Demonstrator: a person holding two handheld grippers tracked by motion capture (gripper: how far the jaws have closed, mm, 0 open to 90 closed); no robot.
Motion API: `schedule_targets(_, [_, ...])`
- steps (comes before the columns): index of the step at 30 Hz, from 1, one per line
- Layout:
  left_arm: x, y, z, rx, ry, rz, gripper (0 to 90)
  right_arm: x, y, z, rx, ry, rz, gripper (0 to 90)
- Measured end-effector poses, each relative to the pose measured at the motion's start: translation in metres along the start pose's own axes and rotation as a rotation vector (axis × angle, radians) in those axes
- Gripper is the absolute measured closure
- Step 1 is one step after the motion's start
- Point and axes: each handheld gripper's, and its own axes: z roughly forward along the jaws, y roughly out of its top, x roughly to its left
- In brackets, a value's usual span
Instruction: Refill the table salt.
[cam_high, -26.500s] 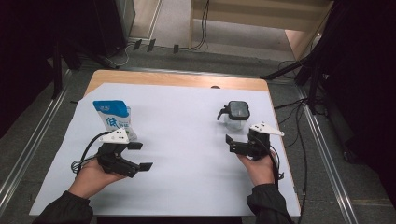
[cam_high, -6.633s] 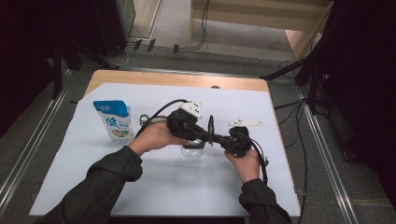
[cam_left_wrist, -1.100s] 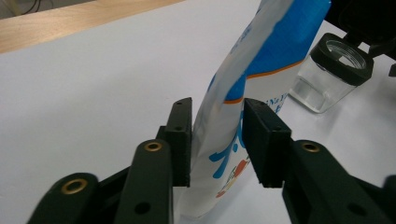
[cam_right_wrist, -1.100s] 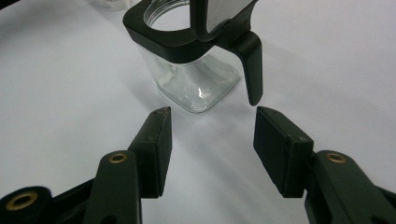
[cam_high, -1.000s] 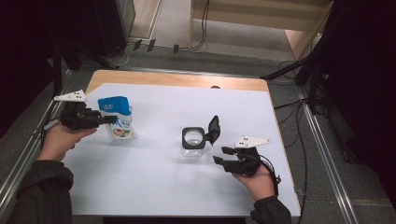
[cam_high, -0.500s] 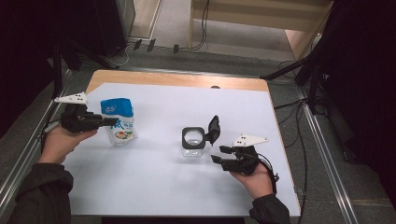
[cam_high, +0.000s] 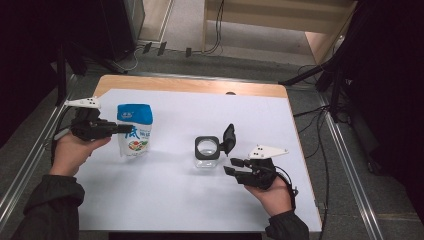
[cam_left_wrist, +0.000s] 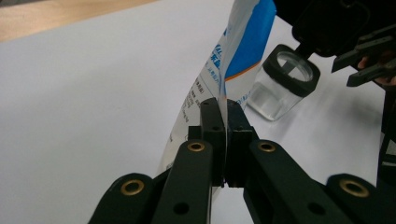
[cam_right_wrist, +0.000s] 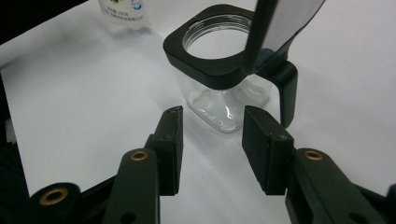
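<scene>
Our left claw (cam_left_wrist: 223, 140) pinched the soft, floppy bag (cam_high: 135, 129) by its thin edge, left of the jar (cam_high: 207, 152). Our right claw (cam_right_wrist: 212, 140) had been closing, still apart, near the hard, slippery glass.

Large white character on blue-and-white pouch (cam_high: 134, 129) beside the left gripper (cam_high: 122, 128), its smaller print too blurred to read

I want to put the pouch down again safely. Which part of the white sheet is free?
Free: the wide strip of the white sheet in front of the pouch and the jar, and the far part behind both. Crowded: around the jar, where the right gripper waits beside it.
</scene>
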Motion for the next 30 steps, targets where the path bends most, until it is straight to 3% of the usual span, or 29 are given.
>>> schedule_targets(5, [-0.015,0.012,-0.001,-0.006,-0.005,0.014,90.0,0.010,0.004,0.001,0.004,0.004,-0.016,59.5])
schedule_targets(10, [-0.024,0.019,-0.001,-0.014,-0.023,-0.012,90.0,0.021,0.010,0.004,-0.004,0.033,-0.020,61.8])
schedule_targets(15, [-0.032,0.023,-0.003,-0.017,-0.033,0.005,90.0,0.036,0.016,0.010,-0.013,0.061,-0.039,61.8])
schedule_targets(20, [-0.039,0.024,-0.004,-0.024,-0.023,0.016,90.0,0.047,0.022,0.018,0.007,0.080,-0.046,62.0])
schedule_targets(22, [-0.041,0.024,-0.004,-0.021,-0.028,0.001,90.0,0.050,0.024,0.022,0.005,0.090,-0.047,61.7])
schedule_targets(30, [-0.048,0.020,-0.007,-0.015,-0.042,0.001,90.0,0.060,0.034,0.039,0.020,0.122,-0.064,61.4])
